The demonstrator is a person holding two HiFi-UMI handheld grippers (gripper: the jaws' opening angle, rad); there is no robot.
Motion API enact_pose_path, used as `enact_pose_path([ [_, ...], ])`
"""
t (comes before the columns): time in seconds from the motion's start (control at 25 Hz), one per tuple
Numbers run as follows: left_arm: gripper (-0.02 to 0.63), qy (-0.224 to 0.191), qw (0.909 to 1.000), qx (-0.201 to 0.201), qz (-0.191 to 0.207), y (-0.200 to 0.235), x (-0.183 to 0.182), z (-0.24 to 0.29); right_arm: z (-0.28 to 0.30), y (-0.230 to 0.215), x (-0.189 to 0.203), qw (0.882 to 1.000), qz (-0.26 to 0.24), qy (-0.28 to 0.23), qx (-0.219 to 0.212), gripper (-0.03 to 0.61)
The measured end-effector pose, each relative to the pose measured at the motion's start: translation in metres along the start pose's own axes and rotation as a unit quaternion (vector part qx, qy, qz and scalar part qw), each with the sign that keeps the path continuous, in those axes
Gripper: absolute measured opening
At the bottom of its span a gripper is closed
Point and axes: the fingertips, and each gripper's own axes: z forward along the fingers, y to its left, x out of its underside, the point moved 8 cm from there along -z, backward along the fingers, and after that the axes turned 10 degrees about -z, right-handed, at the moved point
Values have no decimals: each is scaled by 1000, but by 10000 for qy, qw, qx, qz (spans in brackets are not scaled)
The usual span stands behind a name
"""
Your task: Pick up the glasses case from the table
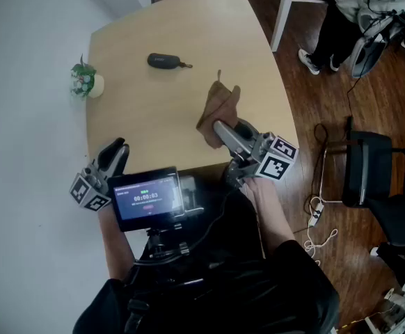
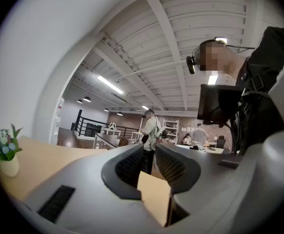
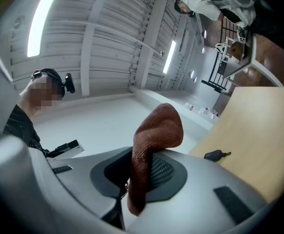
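Observation:
The glasses case is a dark oval pouch with a short strap, lying on the far part of the tan table. The right gripper view shows the case small and far off. My right gripper hangs over the table's near right part, shut on a brown cloth that stands up out of its jaws. That cloth sits pinched between the right gripper pads. My left gripper is at the near left edge, shut with nothing in it, and the left gripper jaws stand closed.
A small potted plant stands at the table's left edge, also visible as the plant in the left gripper view. A chair and a standing person's legs are on the wooden floor to the right. A screen is mounted at my chest.

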Motion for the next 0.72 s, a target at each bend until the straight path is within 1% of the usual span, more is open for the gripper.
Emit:
enact_pose_path([
  [0.08,79,146,9998,10,123,3,-2,7,-2,5,0,10000,-18,15,2,61],
  [0.2,112,388,9988,33,298,12,-5,21,-2,12,-2,10000,-71,24,23,61],
  [0.32,150,680,9966,56,468,34,-3,36,3,12,-1,9998,-126,35,160,61],
  [0.4,171,865,9947,88,547,68,2,44,19,5,5,9992,-156,65,357,61],
  [0.56,191,1169,9913,170,585,143,10,58,61,-4,19,9969,-205,111,751,63],
  [0.64,228,1426,9873,142,692,173,15,65,83,-5,23,9961,-201,134,848,63],
  [0.68,252,1579,9839,174,814,187,19,69,93,-4,26,9957,-207,129,891,61],
  [0.72,291,1742,9798,214,955,201,24,72,102,-3,28,9954,-218,114,931,63],
])
